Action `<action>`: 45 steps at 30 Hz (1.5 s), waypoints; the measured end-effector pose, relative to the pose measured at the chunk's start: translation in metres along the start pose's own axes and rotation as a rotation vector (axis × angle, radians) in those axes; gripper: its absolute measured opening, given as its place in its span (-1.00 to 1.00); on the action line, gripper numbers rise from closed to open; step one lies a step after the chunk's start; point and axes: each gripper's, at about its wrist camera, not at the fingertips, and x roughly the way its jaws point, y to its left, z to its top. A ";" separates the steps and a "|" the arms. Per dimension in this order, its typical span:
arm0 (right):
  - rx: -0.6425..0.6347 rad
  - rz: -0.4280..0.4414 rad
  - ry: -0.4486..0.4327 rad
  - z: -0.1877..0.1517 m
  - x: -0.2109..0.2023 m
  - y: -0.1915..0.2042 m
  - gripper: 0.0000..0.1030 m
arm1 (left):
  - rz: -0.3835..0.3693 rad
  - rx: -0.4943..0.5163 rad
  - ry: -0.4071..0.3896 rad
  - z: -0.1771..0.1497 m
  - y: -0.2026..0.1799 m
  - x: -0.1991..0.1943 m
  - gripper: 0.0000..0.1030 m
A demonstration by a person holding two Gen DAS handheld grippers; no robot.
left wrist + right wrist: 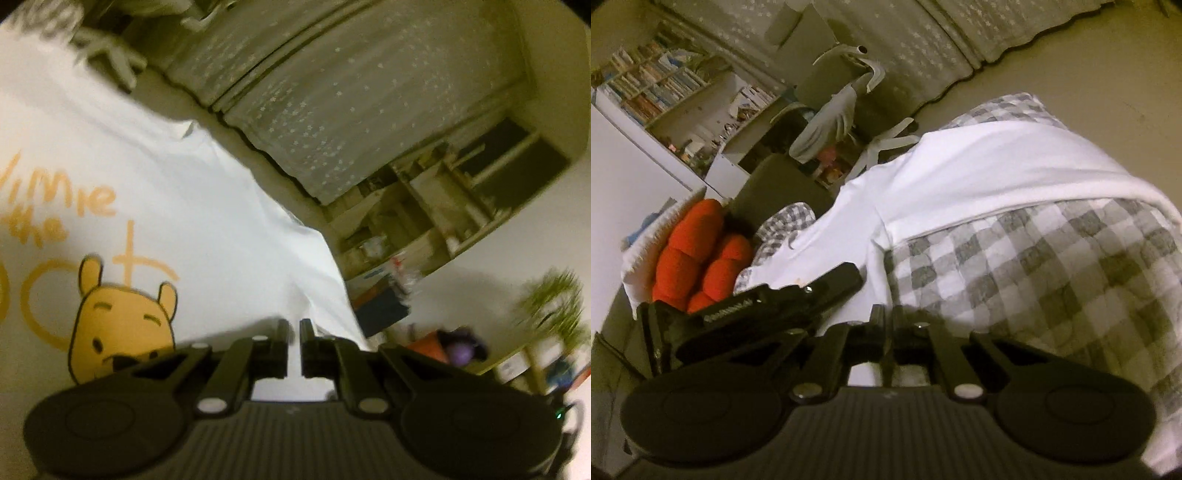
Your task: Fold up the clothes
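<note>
A white T-shirt [192,221] with a yellow bear print and orange lettering fills the left of the left wrist view. My left gripper [294,328] is shut on its lower edge, the cloth pinched between the narrow jaws. In the right wrist view the same white shirt [979,162] is draped over a grey-and-white checked quilt [1052,266]. My right gripper [886,317] is shut on the shirt's edge where white cloth meets the quilt. The other gripper's black body [768,306] lies close at its left.
A pale curtain with small stars [332,103] hangs behind. Shelves [443,206] stand at the right, a green plant [554,310] lower right. A red cushion [698,254], bookshelves [657,85] and a grey glove-like cloth on a stand [827,122] are at the left.
</note>
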 end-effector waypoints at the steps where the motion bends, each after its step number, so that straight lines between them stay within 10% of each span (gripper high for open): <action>1: 0.009 0.005 -0.002 0.002 0.000 -0.001 -0.68 | 0.014 0.024 0.001 0.000 -0.003 0.002 -0.89; 5: 0.061 -0.008 -0.047 0.012 -0.012 -0.012 -0.68 | 0.039 0.092 0.011 0.000 -0.013 0.006 -0.89; 9: 0.114 -0.032 -0.103 0.017 -0.036 -0.030 -0.08 | 0.044 0.154 0.037 -0.005 -0.018 -0.001 -0.89; 22: 0.035 0.021 0.013 -0.027 -0.054 -0.001 -0.09 | 0.017 0.370 0.130 -0.068 -0.053 -0.055 -0.87; 30: 0.083 -0.033 -0.040 -0.020 -0.074 -0.014 -0.10 | -0.012 0.445 0.227 -0.097 -0.071 -0.091 -0.50; 45: 0.285 -0.091 -0.173 0.014 -0.070 -0.060 -0.08 | 0.215 0.277 0.031 -0.042 -0.073 -0.082 0.17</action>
